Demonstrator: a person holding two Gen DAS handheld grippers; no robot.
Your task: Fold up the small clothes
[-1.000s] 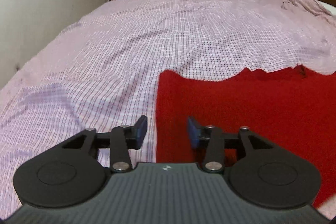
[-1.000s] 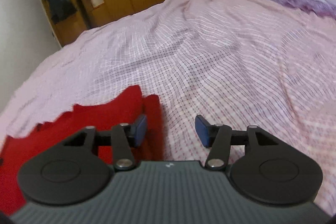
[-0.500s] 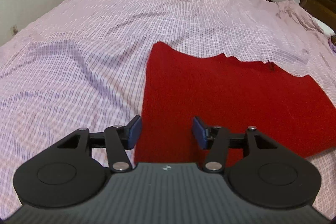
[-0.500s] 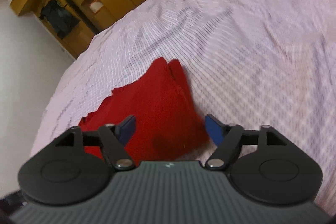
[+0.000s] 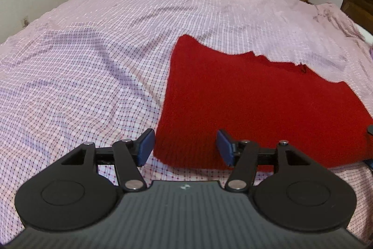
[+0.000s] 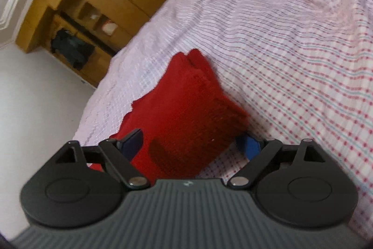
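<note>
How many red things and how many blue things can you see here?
Red: 1, the red garment on the checked bedsheet.
Blue: 4, two pads on the left tongs and two on the right tongs.
Total: 5.

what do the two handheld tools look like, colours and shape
The left tool and the right tool look alike: a dark grey ribbed body with a small white logo, two round black discs at the sides, black linkage arms with silver pivot pins, and blue pads on the fingers. No cables or sleeves show.
</note>
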